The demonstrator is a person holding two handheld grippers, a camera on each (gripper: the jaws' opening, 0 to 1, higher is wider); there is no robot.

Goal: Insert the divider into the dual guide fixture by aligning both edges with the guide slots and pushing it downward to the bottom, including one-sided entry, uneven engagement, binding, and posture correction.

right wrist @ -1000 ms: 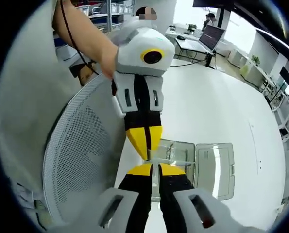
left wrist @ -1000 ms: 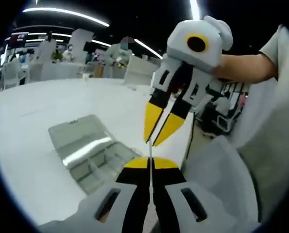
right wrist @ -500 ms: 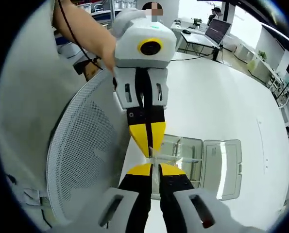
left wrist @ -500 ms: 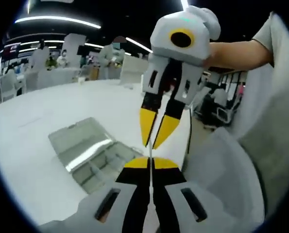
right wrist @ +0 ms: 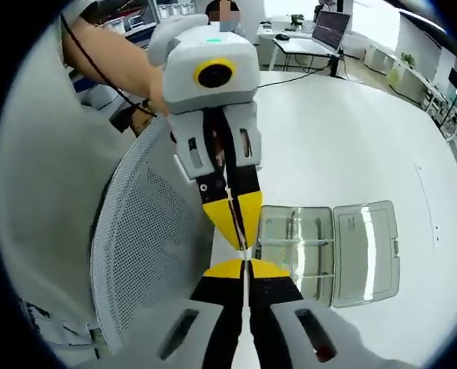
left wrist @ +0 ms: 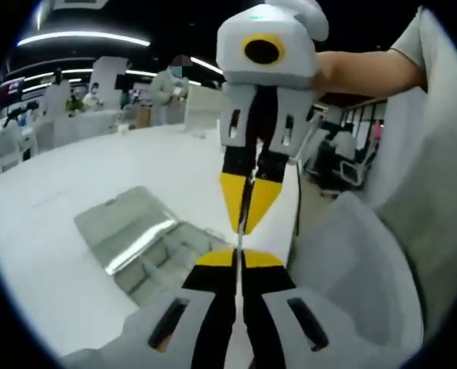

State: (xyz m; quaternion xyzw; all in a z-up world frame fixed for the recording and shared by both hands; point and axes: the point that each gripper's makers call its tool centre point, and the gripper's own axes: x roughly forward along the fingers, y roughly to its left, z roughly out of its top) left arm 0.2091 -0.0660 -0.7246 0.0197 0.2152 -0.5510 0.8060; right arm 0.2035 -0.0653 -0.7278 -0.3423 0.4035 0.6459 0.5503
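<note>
A thin, pale divider (left wrist: pixel 239 240) is showing edge-on as a narrow strip between the two grippers, well above the table. In the left gripper view its near end is sitting between the yellow tips of the left gripper (left wrist: pixel 237 258), whose jaws are pressed together on it, and its far end is running up into the tips of the right gripper (left wrist: pixel 247 219), which is pointing down toward the camera with its jaws nearly closed around the strip. In the right gripper view the same strip (right wrist: pixel 246 257) is spanning the short gap between the right gripper (right wrist: pixel 246 268), jaws pinched together on it, and the left gripper (right wrist: pixel 236 231) coming down from above, its tips also meeting at the strip. So both grippers are gripping the divider, tip to tip.

The clear plastic compartment box (right wrist: pixel 324 250) is lying open on the white table (right wrist: pixel 343 146), lid folded flat beside the tray, below and beyond the grippers; the divider is apart from it, not touching it. In the left gripper view the box (left wrist: pixel 140 242) is sitting to the left of the jaws.

A white mesh chair back (right wrist: pixel 147 269) is standing just beside the table edge. The person's forearm (left wrist: pixel 370 71) is reaching to the right gripper.
</note>
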